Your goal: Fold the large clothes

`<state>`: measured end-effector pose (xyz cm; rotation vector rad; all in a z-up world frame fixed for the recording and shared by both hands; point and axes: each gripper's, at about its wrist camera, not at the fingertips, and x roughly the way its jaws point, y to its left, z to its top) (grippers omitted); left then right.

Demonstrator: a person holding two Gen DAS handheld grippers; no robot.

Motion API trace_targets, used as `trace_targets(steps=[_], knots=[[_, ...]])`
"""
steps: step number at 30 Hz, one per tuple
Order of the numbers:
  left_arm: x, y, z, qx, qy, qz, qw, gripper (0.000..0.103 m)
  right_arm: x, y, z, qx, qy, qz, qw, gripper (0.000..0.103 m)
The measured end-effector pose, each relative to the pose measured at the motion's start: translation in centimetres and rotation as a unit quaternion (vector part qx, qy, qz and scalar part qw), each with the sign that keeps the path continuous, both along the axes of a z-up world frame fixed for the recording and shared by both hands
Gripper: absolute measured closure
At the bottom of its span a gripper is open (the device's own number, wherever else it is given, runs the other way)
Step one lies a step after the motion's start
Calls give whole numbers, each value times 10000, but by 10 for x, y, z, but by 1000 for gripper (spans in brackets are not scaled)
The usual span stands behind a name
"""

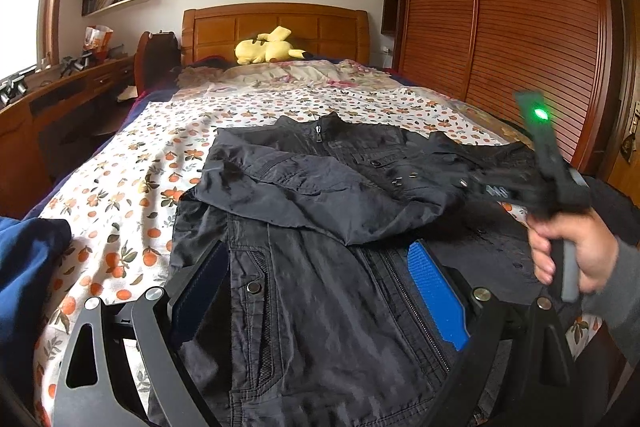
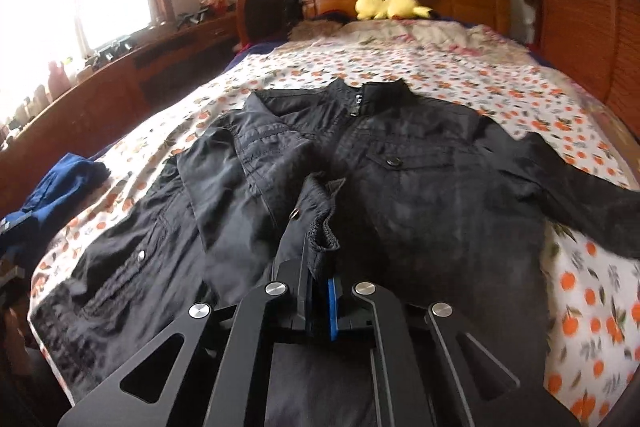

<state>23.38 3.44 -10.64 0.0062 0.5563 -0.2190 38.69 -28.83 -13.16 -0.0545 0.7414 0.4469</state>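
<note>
The black, thin-fabric zip-front jacket lies face up on the bed's white sheet printed with oranges, collar toward the wooden headboard.

Done so far, as the pictures show: one sleeve is folded across the chest, with its knitted cuff lying near the centre zip.

Right claw: clenched on a fold of the jacket at that cuff; black fabric is visibly pinched between the pads. In the left wrist view the person's hand grips the handle of this tool above the jacket's far side.

Left claw: released, jaws standing wide apart, one on each side of the jacket's lower front, with nothing pinched.

Outstanding: the other sleeve lies stretched out over the sheet, not yet folded in. The body is at full length, the hem not brought up to the collar. Judged less than half complete.

A blue garment lies apart at the bed's edge, unfolded.
</note>
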Motion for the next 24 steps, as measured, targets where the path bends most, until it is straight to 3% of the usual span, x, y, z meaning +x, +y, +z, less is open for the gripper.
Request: trace_targets(steps=[7, 11, 17, 24], knots=[[1, -1, -1, 33, 6, 17, 10000, 10, -42, 0, -21, -95, 278, 143, 9995, 93], [3, -1, -1, 61, 20, 24, 10000, 10, -64, -11, -24, 60, 317, 152, 9994, 57], [1, -4, -1, 35, -30, 19, 10000, 10, -73, -33, -5, 188, 38, 23, 9998, 50], [-4, -20, -1, 23, -84, -109, 9999, 10, -55, -58, 15, 265, -164, -200, 9993, 50]])
